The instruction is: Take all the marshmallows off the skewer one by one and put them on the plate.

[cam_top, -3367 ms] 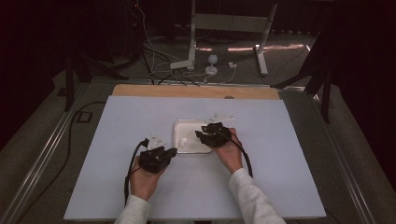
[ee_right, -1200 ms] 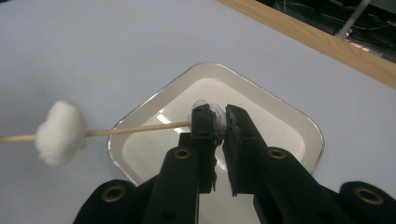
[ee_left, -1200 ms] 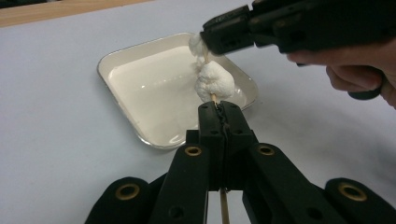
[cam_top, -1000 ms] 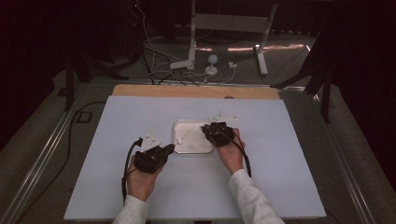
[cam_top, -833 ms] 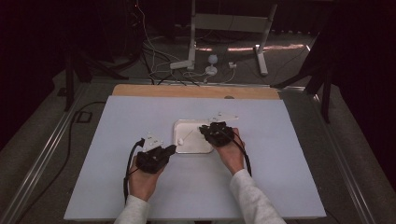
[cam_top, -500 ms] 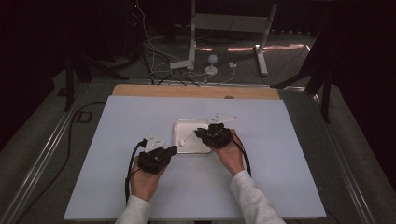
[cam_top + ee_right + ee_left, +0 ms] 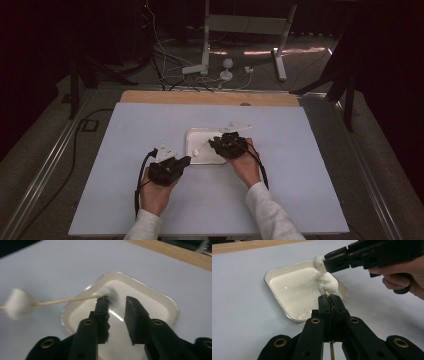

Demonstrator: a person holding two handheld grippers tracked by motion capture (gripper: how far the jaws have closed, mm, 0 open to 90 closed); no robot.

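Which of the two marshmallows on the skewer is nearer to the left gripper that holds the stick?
The larger marshmallow, just above the left gripper. The smaller marshmallow sits at the skewer's far end, beside the right gripper.

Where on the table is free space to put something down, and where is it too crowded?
The table is bare along its left side, along its right side past the right tool, and in the strip between the tray and the wooden edge. It is crowded in the middle: both tools, the left tool holding the skewer with marshmallows, meet over the tray.
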